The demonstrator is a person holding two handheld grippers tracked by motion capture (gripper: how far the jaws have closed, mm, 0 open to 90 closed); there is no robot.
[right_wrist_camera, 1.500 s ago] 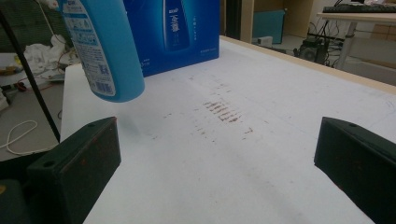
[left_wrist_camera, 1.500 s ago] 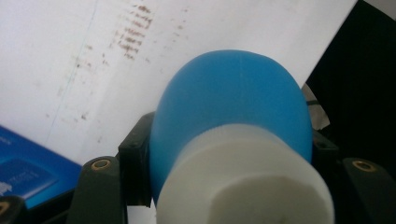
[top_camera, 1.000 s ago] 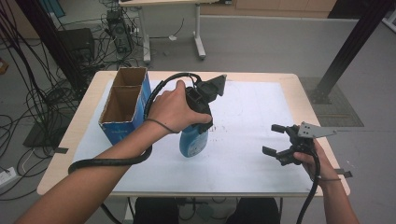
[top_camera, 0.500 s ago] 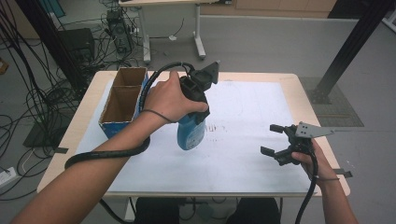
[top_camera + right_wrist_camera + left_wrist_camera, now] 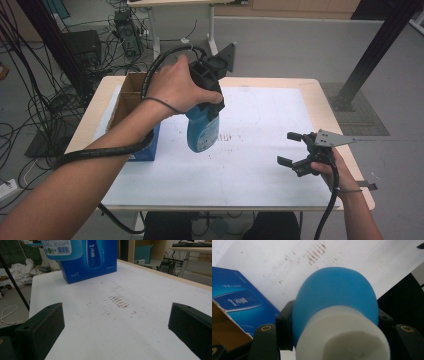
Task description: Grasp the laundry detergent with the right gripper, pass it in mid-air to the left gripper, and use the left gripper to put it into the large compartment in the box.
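Note:
A blue bottle [image 5: 202, 131] with a white cap hangs above the white-covered table [image 5: 260, 175], just right of an open cardboard box [image 5: 131, 107] with blue sides. My left gripper [image 5: 206, 106] is shut on the bottle's upper part and points downward. The left gripper view looks down over the white cap [image 5: 342, 337] and the blue bottle body [image 5: 334, 295], with the box [image 5: 234, 305] to the left. My right gripper [image 5: 286, 148] rests open near the table's front right, with nothing between its fingers. In the right gripper view, the right gripper [image 5: 115, 325] faces the bottle [image 5: 62, 248] and box [image 5: 100, 257].
Brown smudges [image 5: 227, 137] mark the white cover under the bottle. A black post [image 5: 370, 55] stands off the table's far right corner. Cables and equipment [image 5: 55, 100] crowd the floor to the left. Another desk [image 5: 180, 10] stands behind.
My left gripper has lifted the bottle higher off the table and drawn it slightly toward the box. The right gripper has stayed where it was, open.

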